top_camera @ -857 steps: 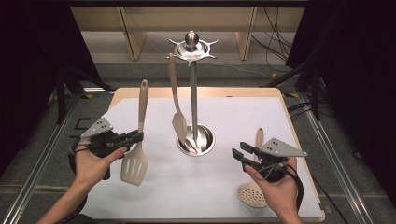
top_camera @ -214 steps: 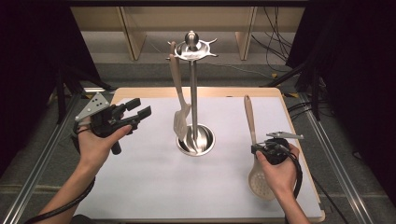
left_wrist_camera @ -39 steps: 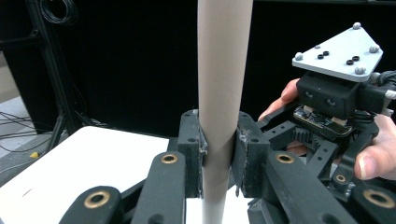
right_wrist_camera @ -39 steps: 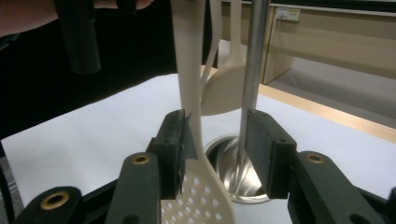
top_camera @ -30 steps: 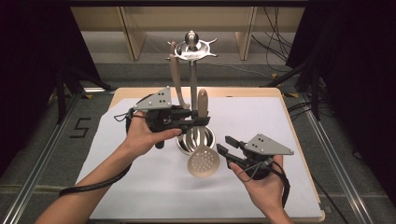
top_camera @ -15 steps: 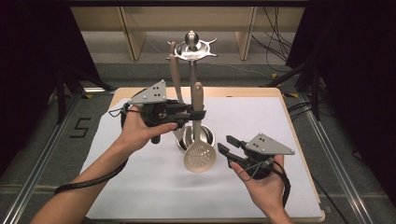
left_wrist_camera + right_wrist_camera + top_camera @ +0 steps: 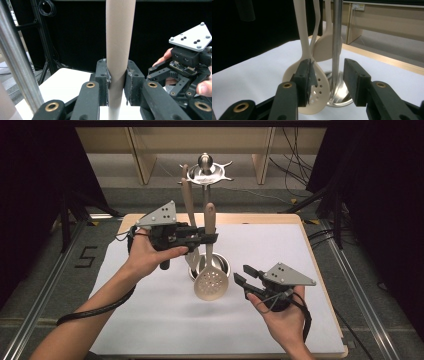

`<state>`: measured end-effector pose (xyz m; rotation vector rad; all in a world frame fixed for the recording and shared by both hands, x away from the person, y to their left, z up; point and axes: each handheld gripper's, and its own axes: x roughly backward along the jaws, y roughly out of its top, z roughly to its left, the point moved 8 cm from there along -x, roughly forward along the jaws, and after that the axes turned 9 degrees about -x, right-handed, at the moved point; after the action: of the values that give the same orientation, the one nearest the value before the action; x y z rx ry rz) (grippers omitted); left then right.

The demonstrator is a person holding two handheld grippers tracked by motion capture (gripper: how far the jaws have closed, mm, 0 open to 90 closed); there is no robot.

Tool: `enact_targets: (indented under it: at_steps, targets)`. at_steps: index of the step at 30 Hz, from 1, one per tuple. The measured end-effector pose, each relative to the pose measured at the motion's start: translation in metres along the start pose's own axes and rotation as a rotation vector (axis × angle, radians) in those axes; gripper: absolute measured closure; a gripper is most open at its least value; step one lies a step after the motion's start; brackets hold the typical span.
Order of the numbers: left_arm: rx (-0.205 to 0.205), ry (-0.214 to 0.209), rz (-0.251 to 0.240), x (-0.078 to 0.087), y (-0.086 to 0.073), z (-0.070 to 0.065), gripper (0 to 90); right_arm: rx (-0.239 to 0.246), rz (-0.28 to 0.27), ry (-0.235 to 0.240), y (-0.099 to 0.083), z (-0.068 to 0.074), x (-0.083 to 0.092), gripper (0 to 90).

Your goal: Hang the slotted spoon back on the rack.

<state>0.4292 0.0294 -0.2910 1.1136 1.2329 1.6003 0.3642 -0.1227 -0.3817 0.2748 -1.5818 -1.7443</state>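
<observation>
My left gripper (image 7: pixel 212 238) is shut on the beige handle of a slotted spoon (image 7: pixel 211 282), which hangs upright with its round holed head just in front of the steel stand's base (image 7: pixel 222 265). In the left gripper view the pads of the left gripper (image 7: pixel 117 82) press both sides of the spoon handle (image 7: pixel 119 37). A beige spatula (image 7: pixel 187 200) hangs from the stand's top ring (image 7: pixel 205 172). My right gripper (image 7: pixel 242 274) is open, low and to the right of the spoon. Past the right gripper (image 7: pixel 327 77) stand the stand's pole (image 7: pixel 336 45) and the slotted spoon (image 7: pixel 312 97).
A white sheet (image 7: pixel 300 250) covers a wooden board (image 7: pixel 327 295) with bare edges at right and back. The steel pole (image 7: pixel 15 62) rises close on the left gripper's left. The other hand's gripper (image 7: pixel 185 67) is nearby. Shelving legs (image 7: pixel 140 155) stand beyond the table.
My left gripper has raised the slotted spoon a little and carried it slightly left, closer to the stand. The right gripper has stayed where it was.
</observation>
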Motion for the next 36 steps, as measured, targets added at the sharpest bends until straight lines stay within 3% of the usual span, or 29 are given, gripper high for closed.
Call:
enact_targets:
  at_steps: [13, 17, 30, 31, 33, 34, 36]
  targets:
    - [-0.005, 0.009, -0.004, 0.001, 0.008, 0.007, 74.8, -0.013, 0.003, 0.001, -0.001, 0.001, 0.0, 59.0]
    - [-0.006, 0.009, -0.004, 0.001, 0.009, 0.009, 74.8, 0.009, 0.001, -0.004, 0.0, -0.001, 0.0, 59.0]
    - [-0.001, 0.001, -0.007, 0.002, 0.014, 0.014, 74.8, 0.012, -0.013, -0.015, 0.0, -0.002, -0.001, 58.7]
    - [-0.002, 0.001, -0.006, 0.002, 0.014, 0.015, 74.8, -0.014, -0.008, -0.016, -0.001, 0.0, -0.001, 58.7]
    - [-0.002, 0.0, -0.003, 0.002, 0.014, 0.016, 74.8, -0.015, -0.008, -0.016, -0.001, 0.0, -0.001, 58.7]
    - [-0.003, -0.001, 0.0, 0.002, 0.014, 0.016, 74.8, 0.009, -0.016, -0.017, 0.0, -0.001, -0.002, 58.7]
    - [-0.001, -0.003, 0.0, 0.002, 0.015, 0.017, 74.8, 0.01, -0.005, 0.002, -0.001, -0.001, -0.002, 58.6]
